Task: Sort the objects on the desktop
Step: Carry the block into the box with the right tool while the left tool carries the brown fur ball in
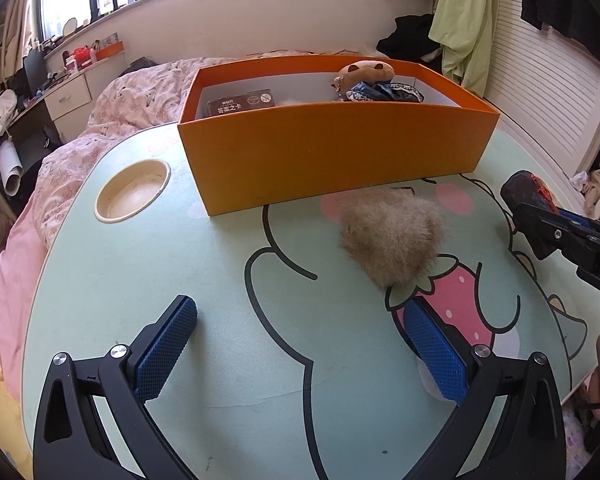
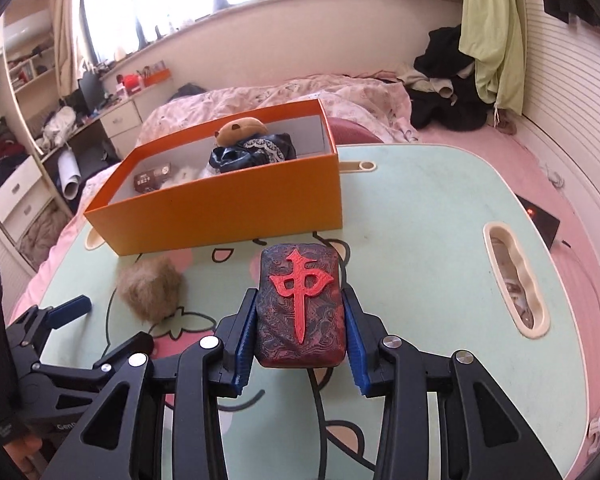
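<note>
A pale green cartoon-printed worktop (image 2: 420, 200) is shown with an orange box (image 2: 228, 204) already holding a plush toy. A dark, red-marked mahjong-style block (image 2: 302, 308) is pinched by the right tongs (image 2: 300, 332) short of the box; it could be dropped if the grip slackens. A tan fur ball (image 1: 392, 236) lies loose beyond the spread, empty left tongs (image 1: 300, 344).
</note>
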